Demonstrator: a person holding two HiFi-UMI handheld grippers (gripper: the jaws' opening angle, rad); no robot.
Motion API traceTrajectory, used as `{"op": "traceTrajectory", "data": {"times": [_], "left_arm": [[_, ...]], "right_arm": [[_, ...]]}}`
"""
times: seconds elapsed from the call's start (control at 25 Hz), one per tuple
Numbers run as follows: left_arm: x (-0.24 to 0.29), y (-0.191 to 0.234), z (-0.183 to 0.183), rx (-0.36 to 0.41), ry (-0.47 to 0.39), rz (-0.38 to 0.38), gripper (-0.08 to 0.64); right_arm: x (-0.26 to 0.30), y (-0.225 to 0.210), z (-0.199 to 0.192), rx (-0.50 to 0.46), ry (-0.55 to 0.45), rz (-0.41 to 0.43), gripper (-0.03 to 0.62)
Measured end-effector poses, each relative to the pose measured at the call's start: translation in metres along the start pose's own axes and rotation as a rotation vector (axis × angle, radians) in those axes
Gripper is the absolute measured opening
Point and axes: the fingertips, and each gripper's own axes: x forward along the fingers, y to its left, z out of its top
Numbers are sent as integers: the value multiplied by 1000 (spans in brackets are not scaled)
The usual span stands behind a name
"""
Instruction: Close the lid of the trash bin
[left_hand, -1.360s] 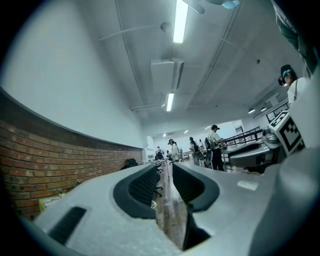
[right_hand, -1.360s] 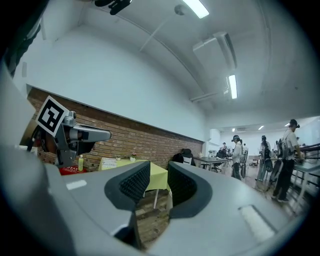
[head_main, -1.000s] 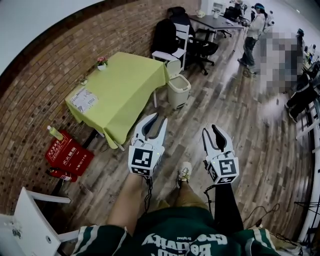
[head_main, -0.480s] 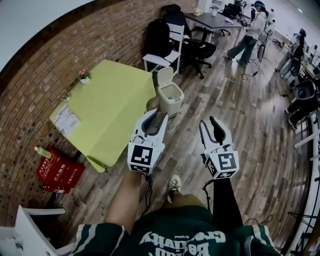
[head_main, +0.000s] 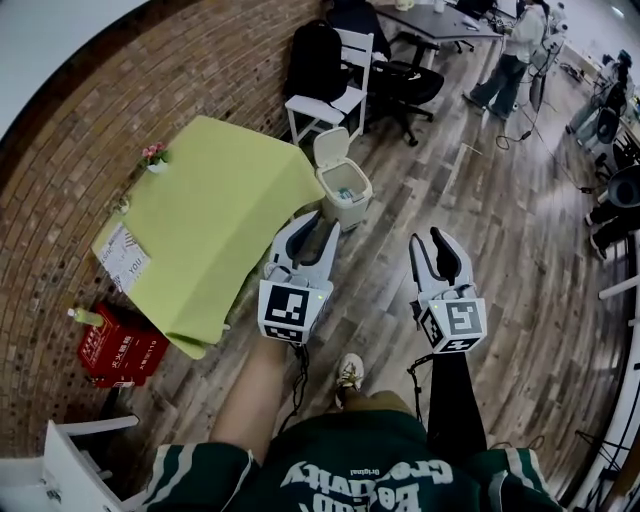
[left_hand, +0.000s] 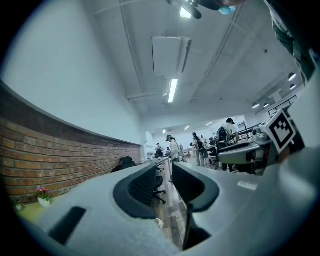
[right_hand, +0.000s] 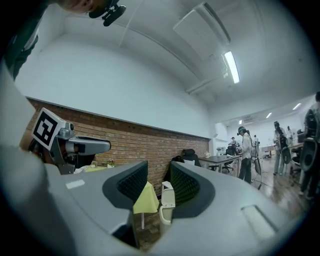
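Grey-jawed and empty, the left gripper (head_main: 312, 228) stands released and the right gripper (head_main: 428, 250), its jaws just opened wider, holds nothing, both above the wooden floor (head_main: 480, 200), apart from the trash bin (head_main: 347, 192), whose lid (head_main: 330, 147) stands raised, just beside the yellow-green counter (head_main: 220, 200).

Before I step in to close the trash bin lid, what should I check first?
1. The trash bin is in sight: ok, it stands on the floor by the corner of the green table.
2. The lid needs closing: ok, it stands upright and open.
3. The left gripper is free: ok, fingers apart, nothing between them.
4. The right gripper is free: ok, its fingers have just been opening, nothing between them.
5. Bin within reach: not ok, neither gripper touches it yet.
6. Contents sit below the rim: cannot tell from here.
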Motion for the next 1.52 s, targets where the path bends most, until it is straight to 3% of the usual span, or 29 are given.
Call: {"op": "traceTrajectory", "data": {"times": [0.72,1.16,1.52], "left_arm": [[89,33,-21,35,54,14,106],[119,32,1,69,21,8,106],[142,62,2,52,-8,15,106]], "right_arm": [[84,-59,-19,56,13,44,158],[98,-80,-3,69,-25,52,158],[133,-80,3,56,-40,65,160]]}}
